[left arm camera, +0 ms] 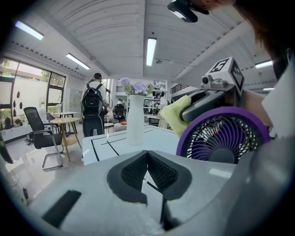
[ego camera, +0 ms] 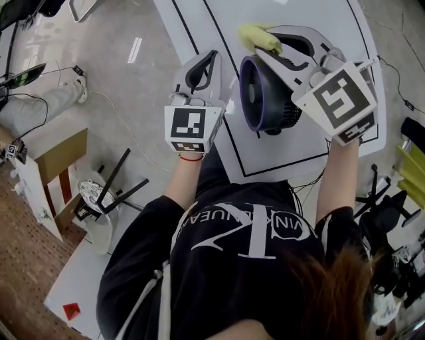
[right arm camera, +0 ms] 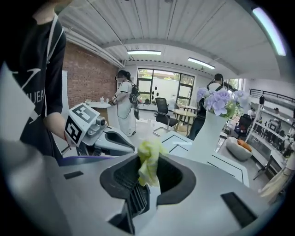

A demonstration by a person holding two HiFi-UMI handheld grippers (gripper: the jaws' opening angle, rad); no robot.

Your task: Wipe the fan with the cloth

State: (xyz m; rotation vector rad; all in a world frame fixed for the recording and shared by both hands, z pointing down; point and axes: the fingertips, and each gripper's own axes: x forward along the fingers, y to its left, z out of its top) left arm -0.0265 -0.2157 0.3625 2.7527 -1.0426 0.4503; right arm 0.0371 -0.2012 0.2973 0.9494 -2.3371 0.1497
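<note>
Upper middle of the head view: the fan, dark with a purple rim, stands on the white desk inside black lines.
Left tool: just left of the fan, apart from it.
Right tool: over the fan's top right, with the yellow cloth bunched at its tip, at the far edge of the rim.
Left gripper view, jaws: clenched pad to pad with nothing between them.
Left gripper view, fan: right of frame, grille facing the camera. The cloth sits at the rim's upper left; whether it touches I cannot tell.
Left gripper view, vase: white, beyond on the desk, well clear of the fan.
Right gripper view, jaws: grasping the cloth, which sticks up out of the grip in a loose wad.
Right gripper view, fan: only a purple arc at lower left.
Step in hand: likely bringing the cloth onto the rim to begin wiping.
Doing it well: press lightly so the fan does not tip, brace its side with the empty left tool, and lead with the cloth wad, not the hard jaws, along the rim and then across the grille.
</note>
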